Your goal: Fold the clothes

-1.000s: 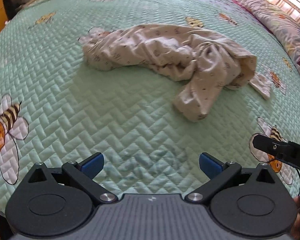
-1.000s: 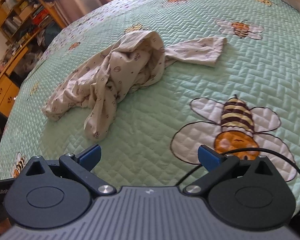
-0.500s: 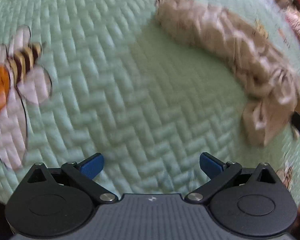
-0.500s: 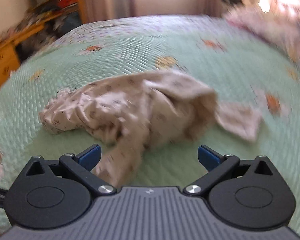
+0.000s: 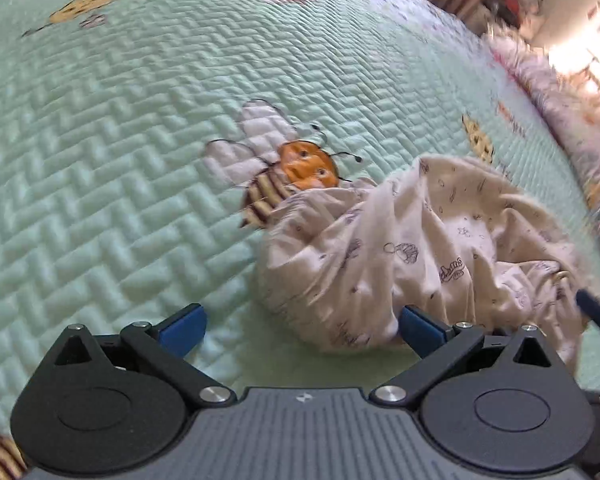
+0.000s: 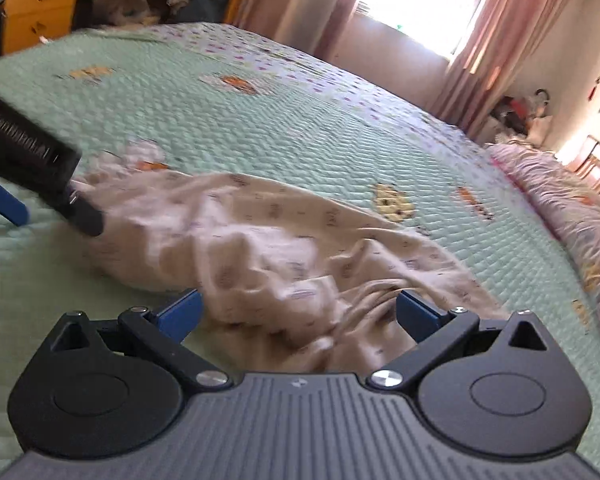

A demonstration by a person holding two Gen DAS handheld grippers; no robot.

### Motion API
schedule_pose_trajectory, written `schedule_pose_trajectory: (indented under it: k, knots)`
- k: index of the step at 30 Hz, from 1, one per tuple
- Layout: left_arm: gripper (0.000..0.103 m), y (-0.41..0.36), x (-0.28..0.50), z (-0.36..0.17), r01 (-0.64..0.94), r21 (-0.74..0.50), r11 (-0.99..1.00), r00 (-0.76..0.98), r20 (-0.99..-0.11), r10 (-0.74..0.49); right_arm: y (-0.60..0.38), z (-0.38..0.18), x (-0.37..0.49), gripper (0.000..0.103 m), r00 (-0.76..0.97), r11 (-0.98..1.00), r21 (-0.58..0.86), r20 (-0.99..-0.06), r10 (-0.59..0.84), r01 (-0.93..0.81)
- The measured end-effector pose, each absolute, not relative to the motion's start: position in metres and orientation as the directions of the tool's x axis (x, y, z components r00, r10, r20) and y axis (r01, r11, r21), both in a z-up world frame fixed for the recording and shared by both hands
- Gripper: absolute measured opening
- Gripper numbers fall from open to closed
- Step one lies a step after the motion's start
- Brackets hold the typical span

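Note:
A crumpled cream garment with small printed figures (image 5: 412, 256) lies on a green quilted bedspread (image 5: 140, 160). My left gripper (image 5: 300, 328) is open, low over the bed, with the garment's near left end between its blue fingertips (image 5: 182, 328). My right gripper (image 6: 298, 314) is open too, right above the garment's bunched folds (image 6: 260, 256), cloth lying between its fingertips. The left gripper shows at the left edge of the right wrist view (image 6: 32, 160), by the garment's end.
A bee pattern (image 5: 284, 176) is stitched into the quilt beside the garment. A floral pillow (image 6: 572, 208) lies along the bed's right side. A wooden desk (image 6: 40, 8) and curtained window (image 6: 416, 4) stand beyond the bed.
Both grippers have swung in close to the garment and dropped low over it. The jaws have stayed open. The garment has not moved.

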State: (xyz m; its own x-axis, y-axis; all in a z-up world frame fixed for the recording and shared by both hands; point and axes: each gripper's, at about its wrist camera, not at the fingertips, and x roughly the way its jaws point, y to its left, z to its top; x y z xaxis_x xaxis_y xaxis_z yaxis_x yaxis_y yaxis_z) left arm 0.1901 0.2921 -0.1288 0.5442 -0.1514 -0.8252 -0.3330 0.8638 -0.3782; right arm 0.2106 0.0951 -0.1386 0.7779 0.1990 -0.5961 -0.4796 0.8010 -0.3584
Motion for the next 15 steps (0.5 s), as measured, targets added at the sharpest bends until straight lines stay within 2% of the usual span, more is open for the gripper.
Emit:
schedule_pose_trajectory:
  k: [3,5,6,7,8,9,10,11,12,15]
  knots:
    - [0.102,0.279,0.219,-0.134,-0.298,-0.324,0.898,0.515,-0.846,-0.135,0.086,-0.152,0.228,0.102,0.770,0.812,-0.356,-0.615,0.169,-0.463]
    - [0.102,0.275,0.225,-0.136,-0.273,-0.382,0.883,0.536,-0.822,-0.190,0.078,-0.161,0.239,0.102,0.747,0.819,-0.317,-0.636,0.191,-0.479]
    - [0.098,0.272,0.229,-0.135,-0.249,-0.439,0.863,0.555,-0.795,-0.245,0.072,-0.164,0.242,0.102,0.738,0.823,-0.288,-0.640,0.214,-0.489]
    - [0.091,0.267,0.233,-0.135,-0.231,-0.496,0.837,0.558,-0.772,-0.303,0.066,-0.168,0.246,0.095,0.729,0.828,-0.256,-0.641,0.241,-0.498]
    - [0.071,0.260,0.237,-0.132,-0.213,-0.528,0.822,0.553,-0.759,-0.345,0.059,-0.169,0.249,0.070,0.726,0.833,-0.232,-0.637,0.259,-0.501]
    - [0.053,0.250,0.239,-0.126,-0.178,-0.550,0.816,0.552,-0.742,-0.380,0.053,-0.167,0.251,0.055,0.725,0.839,-0.215,-0.634,0.269,-0.500]
    - [0.045,0.239,0.237,-0.119,-0.133,-0.576,0.807,0.555,-0.718,-0.421,0.044,-0.162,0.253,0.034,0.717,0.847,-0.178,-0.633,0.290,-0.500]
    - [0.027,0.228,0.236,-0.112,-0.088,-0.600,0.795,0.556,-0.692,-0.461,0.034,-0.152,0.253,0.023,0.718,0.858,-0.139,-0.622,0.312,-0.494]
    - [0.018,0.217,0.232,-0.102,-0.043,-0.630,0.775,0.562,-0.657,-0.503,0.024,-0.140,0.253,0.022,0.723,0.869,-0.102,-0.606,0.332,-0.484]
    - [0.018,0.186,0.210,-0.061,0.087,-0.635,0.768,0.594,-0.586,-0.552,-0.013,-0.093,0.242,0.021,0.762,0.895,0.001,-0.524,0.380,-0.445]
